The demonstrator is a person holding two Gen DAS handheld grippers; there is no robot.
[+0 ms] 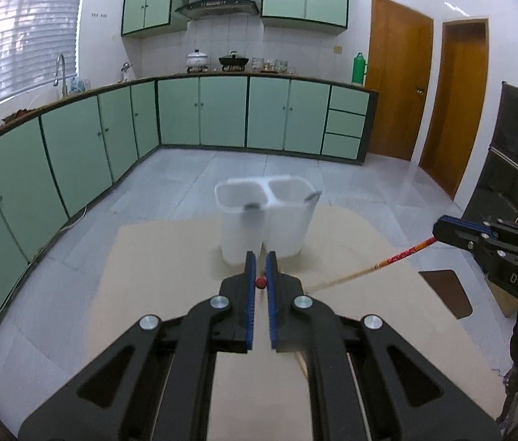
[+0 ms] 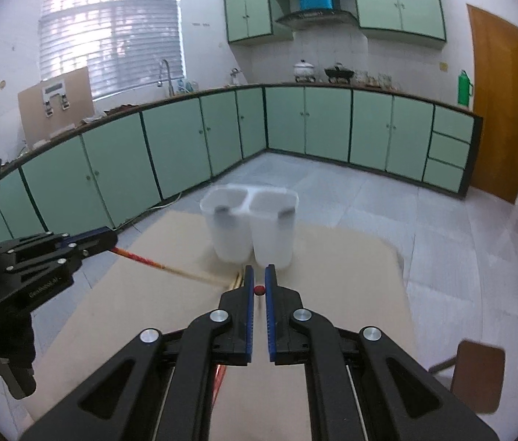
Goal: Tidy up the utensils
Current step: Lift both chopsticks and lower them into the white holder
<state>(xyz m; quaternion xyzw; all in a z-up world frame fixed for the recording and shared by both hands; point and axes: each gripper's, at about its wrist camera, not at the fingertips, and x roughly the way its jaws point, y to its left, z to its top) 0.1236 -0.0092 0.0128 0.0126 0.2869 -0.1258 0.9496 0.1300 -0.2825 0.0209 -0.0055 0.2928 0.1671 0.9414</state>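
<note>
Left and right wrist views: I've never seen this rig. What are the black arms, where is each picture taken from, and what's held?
No robot: a person holds two grippers, each with a fisheye camera looking along its jaws. The left wrist view shows the left gripper at bottom; the right wrist view, the right gripper. Each view catches the other gripper sideways, shut on a chopstick: left chopstick, right chopstick. Ahead, on a tan board, stands a white two-compartment holder with metal utensils inside.

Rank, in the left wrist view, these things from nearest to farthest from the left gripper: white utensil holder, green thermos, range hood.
From the left gripper:
1. White utensil holder, just ahead on the table.
2. Green thermos, on the far counter, right end.
3. Range hood, high on the back wall.
</note>
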